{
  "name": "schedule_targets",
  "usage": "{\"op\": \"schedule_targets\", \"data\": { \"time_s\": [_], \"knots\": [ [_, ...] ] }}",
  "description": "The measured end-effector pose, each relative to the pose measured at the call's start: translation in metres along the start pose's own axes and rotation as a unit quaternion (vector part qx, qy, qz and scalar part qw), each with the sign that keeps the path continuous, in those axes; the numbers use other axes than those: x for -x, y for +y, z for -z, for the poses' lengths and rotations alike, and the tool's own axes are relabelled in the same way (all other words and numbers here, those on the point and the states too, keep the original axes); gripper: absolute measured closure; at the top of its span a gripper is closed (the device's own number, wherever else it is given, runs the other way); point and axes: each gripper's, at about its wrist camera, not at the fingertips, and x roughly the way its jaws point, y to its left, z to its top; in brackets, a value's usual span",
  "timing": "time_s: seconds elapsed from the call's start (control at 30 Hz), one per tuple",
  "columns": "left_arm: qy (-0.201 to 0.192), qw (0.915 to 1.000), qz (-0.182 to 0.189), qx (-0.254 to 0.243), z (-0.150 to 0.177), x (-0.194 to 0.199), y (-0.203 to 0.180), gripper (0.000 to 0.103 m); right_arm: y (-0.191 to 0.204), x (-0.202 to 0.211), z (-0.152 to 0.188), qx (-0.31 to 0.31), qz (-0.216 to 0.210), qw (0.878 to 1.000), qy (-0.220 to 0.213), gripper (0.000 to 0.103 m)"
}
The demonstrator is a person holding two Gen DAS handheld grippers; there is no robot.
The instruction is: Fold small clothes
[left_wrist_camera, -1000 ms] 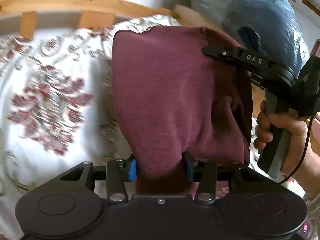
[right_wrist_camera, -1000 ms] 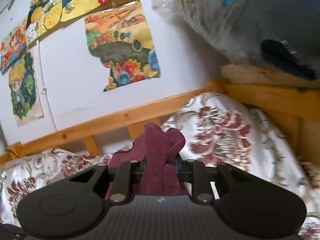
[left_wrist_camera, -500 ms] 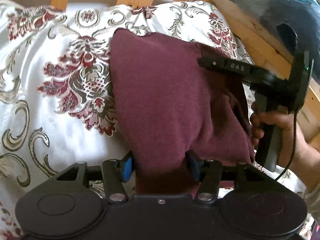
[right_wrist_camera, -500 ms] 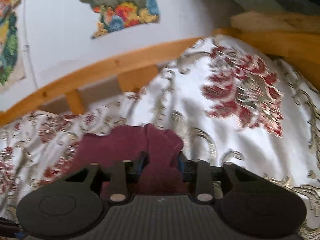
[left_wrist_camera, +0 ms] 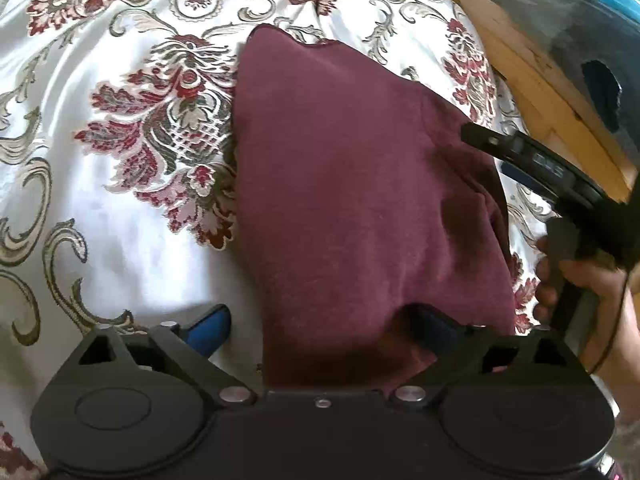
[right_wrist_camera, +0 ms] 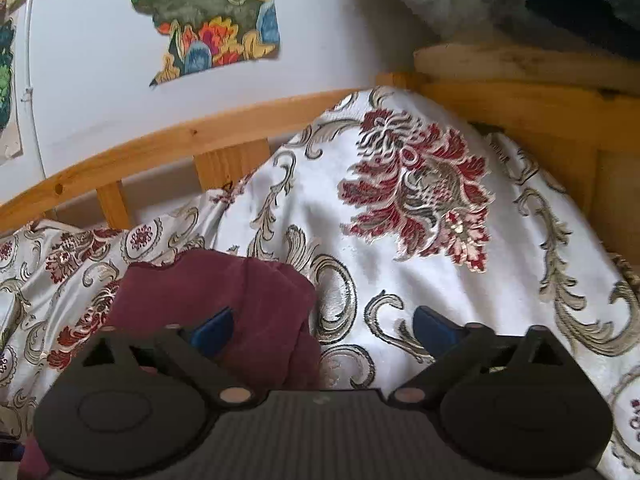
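A maroon garment [left_wrist_camera: 352, 200] lies folded on the floral bedspread [left_wrist_camera: 120, 120]. My left gripper [left_wrist_camera: 324, 324] is open, its blue pads spread wide, with the near edge of the garment lying loose between them. My right gripper [right_wrist_camera: 320, 328] is open too; the garment [right_wrist_camera: 224, 292] lies under its left pad, and the right pad is over bare bedspread [right_wrist_camera: 440, 248]. The right gripper also shows in the left wrist view [left_wrist_camera: 540, 164], at the garment's right edge, held by a hand.
A wooden bed rail [right_wrist_camera: 192, 140] runs along the far side and a wooden board [left_wrist_camera: 532, 76] along the right. A plastic-wrapped dark bundle [left_wrist_camera: 580, 32] sits beyond it. Posters [right_wrist_camera: 208, 20] hang on the wall.
Both grippers lowered the garment onto the bed and opened, letting it go. The cloth now lies flat instead of hanging bunched between the jaws.
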Motion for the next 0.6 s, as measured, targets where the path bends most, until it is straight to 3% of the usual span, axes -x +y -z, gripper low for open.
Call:
{"op": "schedule_targets", "data": {
  "time_s": [0.3, 0.43, 0.6],
  "knots": [
    [-0.021, 0.9983, -0.043, -0.034, -0.001, 0.016, -0.024, 0.001, -0.004, 0.041, 0.013, -0.022, 0.047, 0.999, 0.003, 0.000],
    [-0.064, 0.9934, -0.084, -0.046, 0.000, 0.038, -0.041, 0.001, 0.003, 0.071, 0.018, -0.015, 0.054, 0.998, -0.013, 0.000],
    [-0.137, 0.9810, -0.103, -0.091, 0.006, 0.080, -0.071, 0.001, 0.020, 0.114, 0.021, 0.015, 0.040, 0.998, -0.044, 0.000]
  ]
}}
